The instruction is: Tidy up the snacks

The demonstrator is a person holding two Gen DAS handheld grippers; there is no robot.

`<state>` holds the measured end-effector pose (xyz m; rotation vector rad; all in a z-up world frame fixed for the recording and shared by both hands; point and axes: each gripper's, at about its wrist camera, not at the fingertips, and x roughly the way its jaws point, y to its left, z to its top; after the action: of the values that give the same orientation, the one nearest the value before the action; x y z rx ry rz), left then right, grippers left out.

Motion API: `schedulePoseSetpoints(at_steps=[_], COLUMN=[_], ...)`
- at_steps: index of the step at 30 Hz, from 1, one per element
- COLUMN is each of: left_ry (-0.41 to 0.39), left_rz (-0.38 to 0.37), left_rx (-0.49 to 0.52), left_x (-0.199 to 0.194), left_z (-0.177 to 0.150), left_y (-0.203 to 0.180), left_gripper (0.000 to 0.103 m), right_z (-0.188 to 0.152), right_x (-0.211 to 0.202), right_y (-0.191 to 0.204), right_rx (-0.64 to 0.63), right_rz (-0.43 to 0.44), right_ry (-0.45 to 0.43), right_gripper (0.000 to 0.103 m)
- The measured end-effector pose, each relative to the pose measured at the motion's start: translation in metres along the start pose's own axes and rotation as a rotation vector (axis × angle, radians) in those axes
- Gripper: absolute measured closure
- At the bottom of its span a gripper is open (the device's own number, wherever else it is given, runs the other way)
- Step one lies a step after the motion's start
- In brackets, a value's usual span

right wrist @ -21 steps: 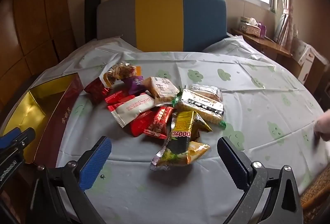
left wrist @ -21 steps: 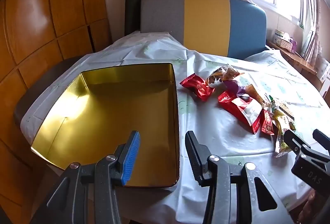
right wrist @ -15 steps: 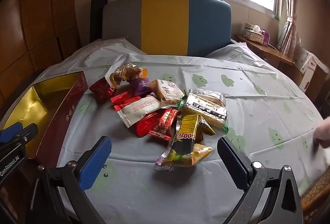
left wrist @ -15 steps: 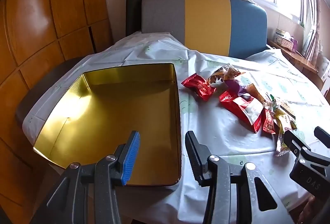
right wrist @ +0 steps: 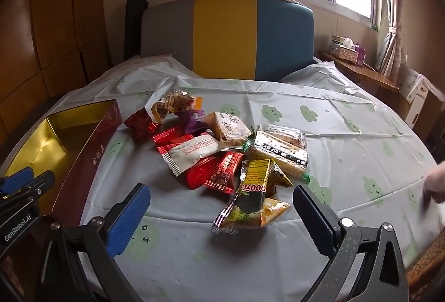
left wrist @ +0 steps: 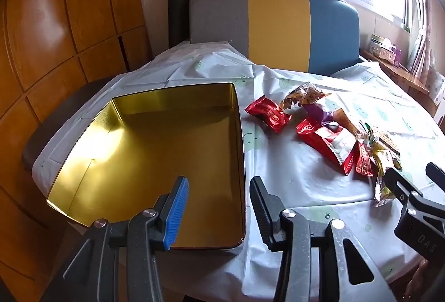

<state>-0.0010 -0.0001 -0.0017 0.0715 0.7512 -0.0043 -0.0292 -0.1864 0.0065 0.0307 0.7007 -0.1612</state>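
A pile of several snack packets (right wrist: 230, 151) lies mid-table; it also shows in the left wrist view (left wrist: 331, 135). A yellow-green packet (right wrist: 250, 201) lies nearest my right gripper. An open tin box with a gold inside (left wrist: 155, 162) and dark red outer wall (right wrist: 91, 157) sits at the table's left. My left gripper (left wrist: 219, 193) is open and empty over the box's near right corner. My right gripper (right wrist: 222, 210) is wide open and empty, just short of the yellow-green packet; its fingers (left wrist: 411, 190) show in the left wrist view.
The table wears a white cloth with green prints (right wrist: 333, 118). A grey, yellow and blue chair back (right wrist: 225, 34) stands behind it. Wood panelling (left wrist: 55, 23) is on the left. A side shelf with tissue boxes (right wrist: 347, 51) is at right. A hand (right wrist: 435, 185) touches the table's right edge.
Both grippers have moved slightly forward toward the table; the snacks and the box appear a little closer. Jaws unchanged.
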Motion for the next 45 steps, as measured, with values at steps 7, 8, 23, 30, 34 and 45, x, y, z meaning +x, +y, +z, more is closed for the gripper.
schedulePoseSetpoints(at_steps=[7, 8, 23, 30, 34, 45], left_ry=[0.008, 0.008, 0.012, 0.010, 0.008, 0.010], left_rz=[0.001, 0.002, 0.008, 0.010, 0.009, 0.009], left_rx=[0.009, 0.008, 0.012, 0.014, 0.018, 0.034], left_x=[0.002, 0.002, 0.004, 0.002, 0.001, 0.000], left_z=[0.000, 0.000, 0.000, 0.000, 0.000, 0.000], left_y=[-0.002, -0.002, -0.003, -0.003, -0.003, -0.006], left_gripper=[0.056, 0.056, 0.056, 0.056, 0.056, 0.056], right_z=[0.001, 0.001, 0.001, 0.002, 0.002, 0.003], right_x=[-0.001, -0.001, -0.002, -0.002, -0.003, -0.005], right_y=[0.000, 0.001, -0.002, -0.003, -0.004, -0.012], right_rx=[0.000, -0.002, 0.002, 0.006, 0.008, 0.027], right_rz=[0.004, 0.004, 0.006, 0.006, 0.004, 0.001], right_ry=[-0.013, -0.015, -0.023, -0.029, -0.035, -0.047], right_gripper=[0.000, 0.000, 0.000, 0.000, 0.000, 0.000])
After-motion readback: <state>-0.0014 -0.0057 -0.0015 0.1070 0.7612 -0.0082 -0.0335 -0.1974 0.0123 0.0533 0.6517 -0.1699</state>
